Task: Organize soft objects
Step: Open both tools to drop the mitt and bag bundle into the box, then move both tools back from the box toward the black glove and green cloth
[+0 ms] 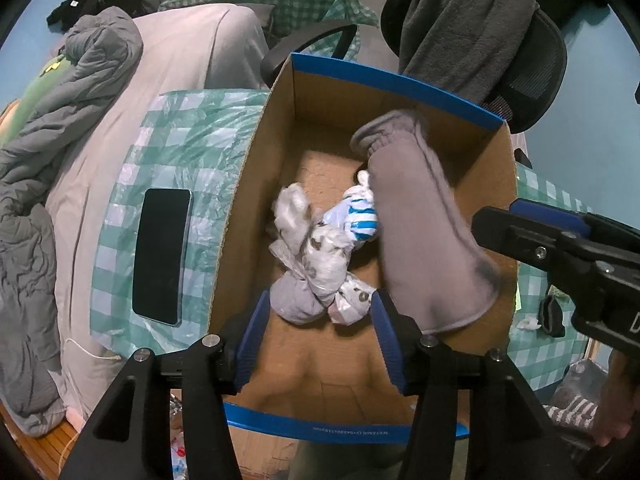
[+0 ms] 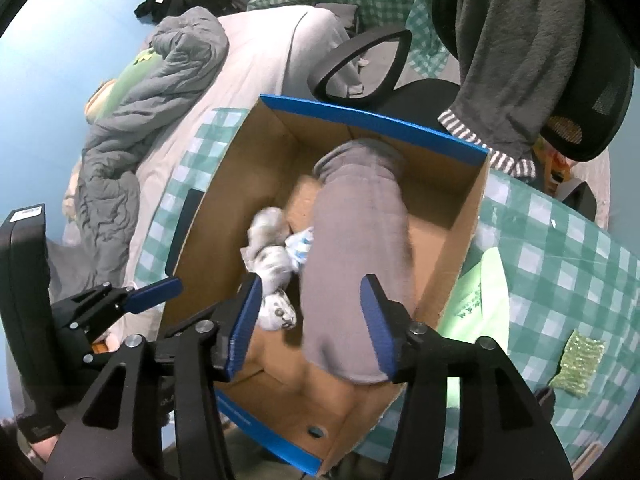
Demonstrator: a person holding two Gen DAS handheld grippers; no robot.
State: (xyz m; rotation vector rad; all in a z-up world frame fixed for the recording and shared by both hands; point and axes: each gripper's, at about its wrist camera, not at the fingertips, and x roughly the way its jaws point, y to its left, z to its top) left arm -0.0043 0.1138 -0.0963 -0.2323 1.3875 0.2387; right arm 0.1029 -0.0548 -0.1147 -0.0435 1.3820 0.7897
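A cardboard box with a blue rim point(image 1: 384, 76) point(image 2: 372, 118) stands on the checked cloth. Inside lie several balled socks point(image 1: 320, 256) point(image 2: 272, 264), white, grey and blue-striped. A long grey sock point(image 1: 420, 220) point(image 2: 360, 264) is blurred in the air inside the box, along its right wall, free of both grippers. My left gripper point(image 1: 318, 340) is open above the box's near end. My right gripper point(image 2: 310, 324) is open just above the grey sock's lower end; it shows from the side in the left wrist view point(image 1: 540, 236).
A black phone point(image 1: 162, 256) lies on the green checked cloth point(image 1: 188, 152) left of the box. A grey duvet point(image 1: 52, 128) covers the bed at left. An office chair point(image 2: 560, 60) with a grey towel stands behind the box. A green sponge point(image 2: 578, 362) lies at right.
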